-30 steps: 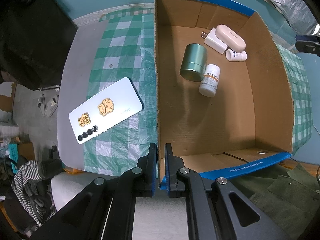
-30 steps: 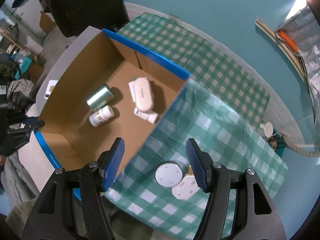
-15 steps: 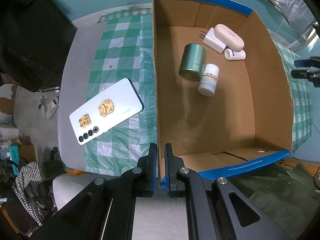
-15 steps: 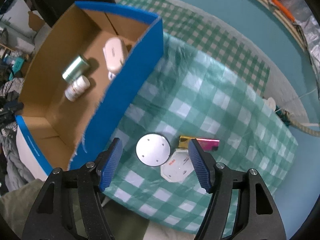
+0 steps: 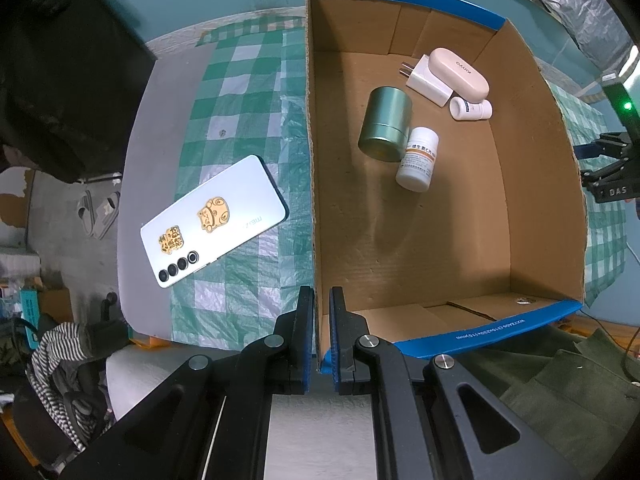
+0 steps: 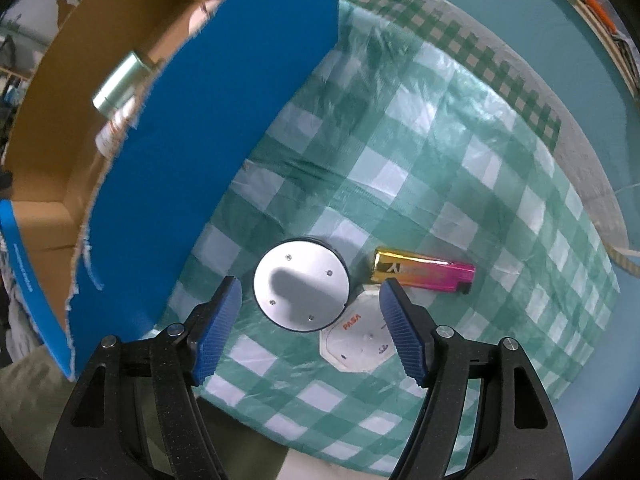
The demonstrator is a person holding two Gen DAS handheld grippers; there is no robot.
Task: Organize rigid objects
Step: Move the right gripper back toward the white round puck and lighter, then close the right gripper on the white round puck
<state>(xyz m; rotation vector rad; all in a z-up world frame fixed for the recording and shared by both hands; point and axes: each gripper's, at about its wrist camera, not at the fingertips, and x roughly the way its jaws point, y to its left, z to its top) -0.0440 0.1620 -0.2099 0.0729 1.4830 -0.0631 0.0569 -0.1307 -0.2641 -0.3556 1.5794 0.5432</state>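
Before you, lower centre: a brushed-metal disc (image 6: 301,285) on glossy checked plastic cloth (image 6: 440,184); at left, matt cardboard box (image 6: 224,92), edges torn rough.

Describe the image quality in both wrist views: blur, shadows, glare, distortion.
Left wrist view: sharp, evenly lit, fisheye bowing the cardboard box walls, soft shadow beside the green tin. Right wrist view: box contents smeared by motion blur, a dark shadow on the round silver disc, sheen on the checked cloth and the lighter.
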